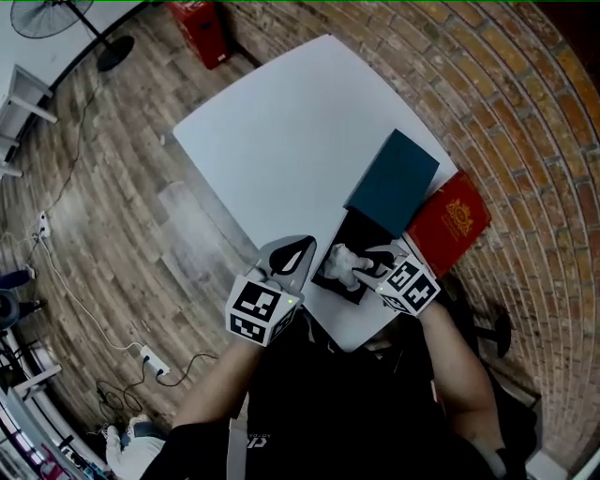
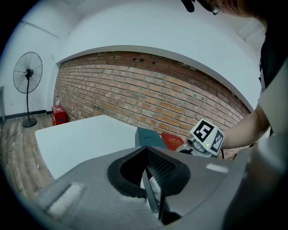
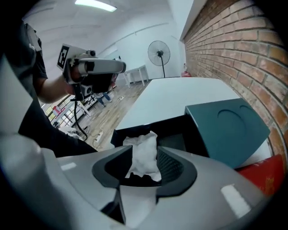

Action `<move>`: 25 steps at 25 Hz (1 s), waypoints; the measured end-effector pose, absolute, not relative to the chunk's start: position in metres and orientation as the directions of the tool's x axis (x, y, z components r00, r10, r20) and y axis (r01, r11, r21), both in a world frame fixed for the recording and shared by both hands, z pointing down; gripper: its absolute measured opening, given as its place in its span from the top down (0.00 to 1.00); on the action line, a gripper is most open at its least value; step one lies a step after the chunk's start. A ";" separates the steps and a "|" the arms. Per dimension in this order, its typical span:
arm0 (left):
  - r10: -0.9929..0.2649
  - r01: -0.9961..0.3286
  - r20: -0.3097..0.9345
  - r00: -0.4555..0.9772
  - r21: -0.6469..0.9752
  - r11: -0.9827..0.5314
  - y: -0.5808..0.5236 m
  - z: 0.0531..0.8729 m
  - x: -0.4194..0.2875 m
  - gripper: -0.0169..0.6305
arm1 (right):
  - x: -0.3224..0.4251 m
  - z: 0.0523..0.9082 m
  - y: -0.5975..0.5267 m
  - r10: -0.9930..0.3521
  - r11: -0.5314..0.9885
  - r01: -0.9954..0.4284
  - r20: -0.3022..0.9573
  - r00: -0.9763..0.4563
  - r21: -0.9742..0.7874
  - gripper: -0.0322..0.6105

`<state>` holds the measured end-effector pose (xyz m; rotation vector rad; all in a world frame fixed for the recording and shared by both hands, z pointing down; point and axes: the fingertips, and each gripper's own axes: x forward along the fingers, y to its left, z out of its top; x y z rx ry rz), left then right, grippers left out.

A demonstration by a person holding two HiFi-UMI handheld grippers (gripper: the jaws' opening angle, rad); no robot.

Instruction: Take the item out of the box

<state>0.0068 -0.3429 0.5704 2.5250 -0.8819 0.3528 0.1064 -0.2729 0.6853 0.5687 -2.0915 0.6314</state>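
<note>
The table (image 1: 272, 141) points one corner at the person, and both grippers hang over that corner. The left gripper (image 1: 298, 251) is raised off the tabletop on the box's left side, its jaws brought together with nothing between them. The right gripper (image 1: 367, 264) reaches in from the right over the near end of the open black box (image 1: 361, 230). Its jaws stand wide apart, and the crumpled white item (image 1: 343, 265) sits between them, loose rather than squeezed. The item rises above the box's near rim, its lower part inside the box.

Just past the box, touching its far end, lies the teal lid (image 1: 392, 183), which covers the way farther along the table's right edge. Beside lid and box, a red box (image 1: 450, 220) rests at that right edge, partly overhanging it towards the brick wall (image 1: 525, 84). The far half of the tabletop is bare white.

On the wooden floor beyond the far corner stands a red container (image 1: 199, 28), and farther left a standing fan (image 1: 56, 14). A power strip (image 1: 150, 361) with a cable lies on the floor to the left of the person.
</note>
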 end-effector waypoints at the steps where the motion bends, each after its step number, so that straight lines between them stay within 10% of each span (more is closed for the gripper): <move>1: -0.528 -0.641 0.373 0.762 0.320 -0.698 -0.344 0.572 0.005 0.98 | 0.106 0.691 -0.272 -0.143 0.777 -0.588 0.845 -0.515 -0.226 0.68; 25: -0.605 -0.700 0.351 0.715 0.352 -0.622 -0.328 0.553 -0.041 0.97 | 0.094 0.742 -0.255 0.074 0.896 -0.404 0.959 -0.272 -0.183 0.73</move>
